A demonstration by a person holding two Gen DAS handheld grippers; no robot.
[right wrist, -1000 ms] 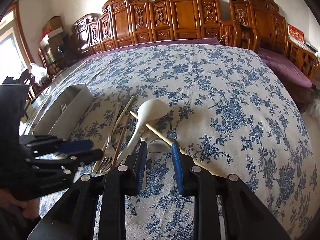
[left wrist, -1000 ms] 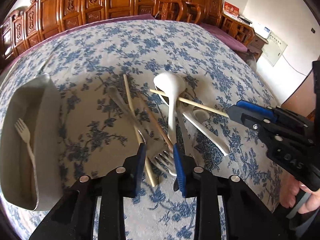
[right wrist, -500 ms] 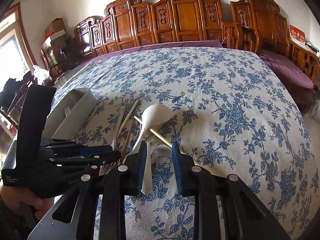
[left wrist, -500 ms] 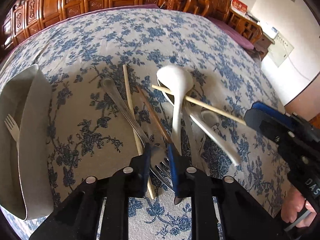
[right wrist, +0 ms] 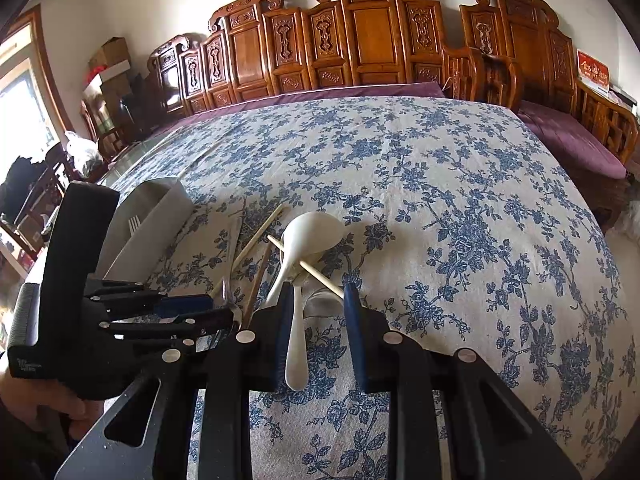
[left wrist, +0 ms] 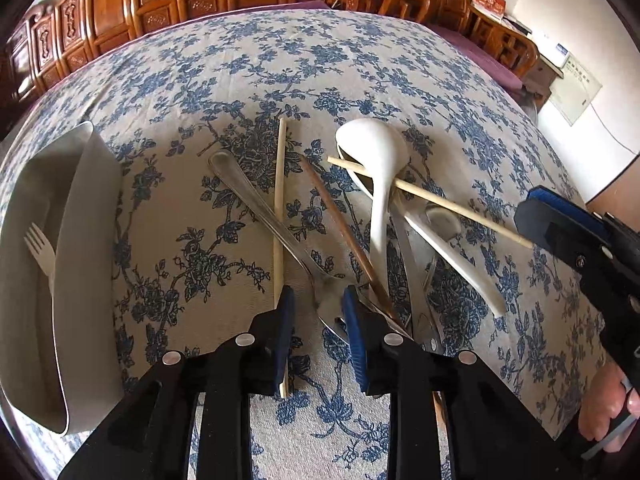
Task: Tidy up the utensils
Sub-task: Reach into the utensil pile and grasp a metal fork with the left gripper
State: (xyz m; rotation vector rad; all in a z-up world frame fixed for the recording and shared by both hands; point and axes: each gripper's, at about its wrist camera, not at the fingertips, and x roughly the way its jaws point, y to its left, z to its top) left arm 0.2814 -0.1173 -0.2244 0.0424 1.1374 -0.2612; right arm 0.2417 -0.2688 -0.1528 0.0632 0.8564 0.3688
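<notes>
Now metal fork (left wrist: 280, 232) diagonal, tines toward left gripper (left wrist: 318, 306).

Steel fork (left wrist: 280, 232), chopsticks (left wrist: 279, 196) and white spoons (left wrist: 378, 184) lie crisscrossed on the cloth; a pale, perhaps plastic, fork (left wrist: 40, 248) rests in the grey tray (left wrist: 88, 240).

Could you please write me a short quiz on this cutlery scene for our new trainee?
1. True or false: the grey tray holds a white plastic fork.
2. What lies between the left gripper's fingers? A) a metal fork B) a cup C) a plate
3. How many chopsticks show in the left wrist view?
Key: 1 true; 2 A, the jaws have just been opening and stand apart around the fork's head; 3 three.
</notes>
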